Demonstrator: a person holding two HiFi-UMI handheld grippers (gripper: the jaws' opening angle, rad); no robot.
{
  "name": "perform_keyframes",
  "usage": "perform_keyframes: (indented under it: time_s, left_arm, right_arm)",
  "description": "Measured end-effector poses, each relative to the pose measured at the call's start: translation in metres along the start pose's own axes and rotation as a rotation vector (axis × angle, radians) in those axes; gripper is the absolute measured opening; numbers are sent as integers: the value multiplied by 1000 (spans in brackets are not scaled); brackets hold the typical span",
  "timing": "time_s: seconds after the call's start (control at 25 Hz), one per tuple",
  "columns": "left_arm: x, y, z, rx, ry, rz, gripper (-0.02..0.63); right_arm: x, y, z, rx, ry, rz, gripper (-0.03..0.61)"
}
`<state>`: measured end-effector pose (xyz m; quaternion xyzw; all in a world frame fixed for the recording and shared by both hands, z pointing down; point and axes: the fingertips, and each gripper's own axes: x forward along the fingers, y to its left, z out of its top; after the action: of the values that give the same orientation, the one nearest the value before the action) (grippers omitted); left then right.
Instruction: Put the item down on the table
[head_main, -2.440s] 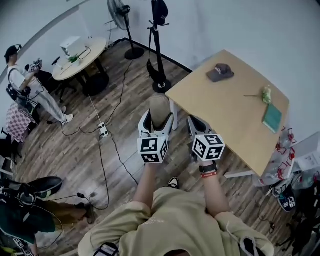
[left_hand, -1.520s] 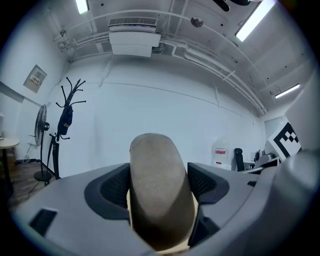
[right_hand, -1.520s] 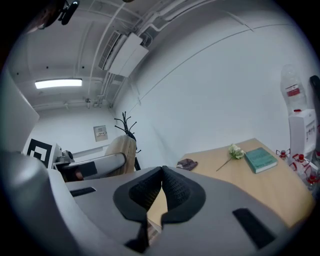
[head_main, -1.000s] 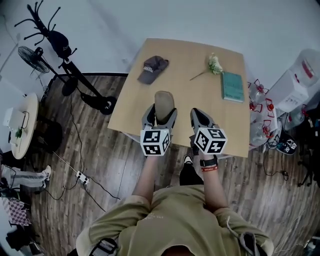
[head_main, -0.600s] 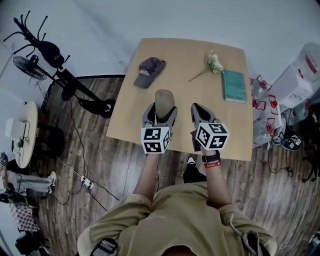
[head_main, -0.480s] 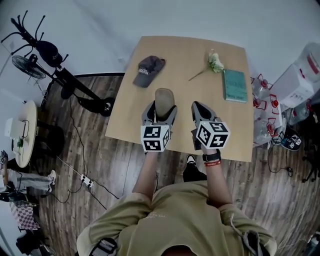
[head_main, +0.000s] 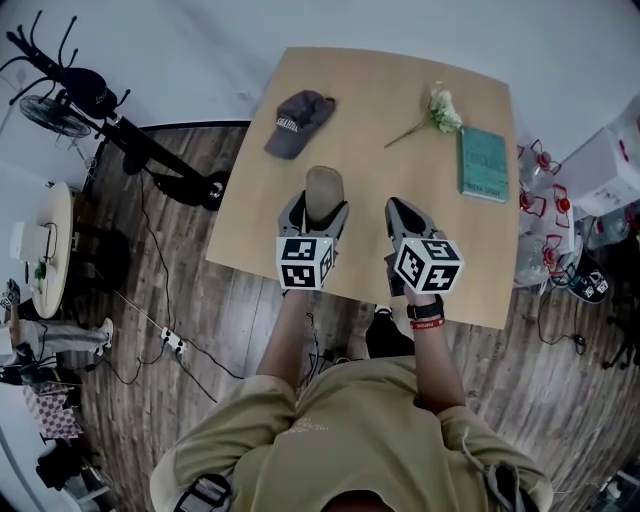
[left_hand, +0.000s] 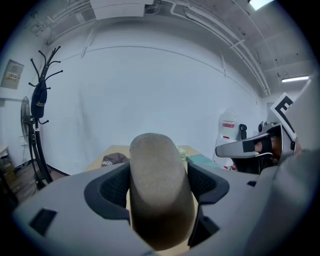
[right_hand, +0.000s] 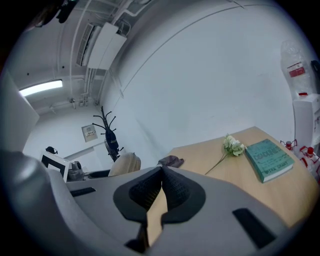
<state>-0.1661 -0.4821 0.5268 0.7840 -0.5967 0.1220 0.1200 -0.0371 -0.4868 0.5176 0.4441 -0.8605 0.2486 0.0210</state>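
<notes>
Over the table (head_main: 250, 225) edge, forearms (head_main: 283, 345) stretched forward, left gripper (head_main: 318, 212) clamps a tan item (head_main: 323, 187); right gripper (head_main: 399, 207) is closed, empty.

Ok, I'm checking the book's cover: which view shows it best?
The right gripper view: the teal book lies large and unobstructed. The head view shows it small; the left gripper view shows only a sliver.

Cap (head_main: 298, 122): white lettering on the front, too small to read.
Book (head_main: 484, 163): pale title print on the teal cover, not legible.
Water bottle (left_hand: 229, 134): red label, print unreadable.
Wall sign (left_hand: 12, 74): framed notice, text too small.
Marker cube (head_main: 305, 263): black-and-white square codes, no words.
</notes>
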Motion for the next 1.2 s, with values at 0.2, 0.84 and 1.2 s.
perform_keyframes:
  time_s: [0.2, 0.84, 1.2]
  left_arm:
    - [24, 8, -19, -24, 38, 13, 362]
    - [122, 24, -91, 12, 221, -39, 362]
    - [155, 28, -133, 15, 323, -58, 362]
  right_arm:
    - [18, -21, -9, 9, 41, 11, 17]
    - [78, -72, -40, 22, 156, 22, 17]
    - [91, -90, -58, 27, 206, 24, 17]
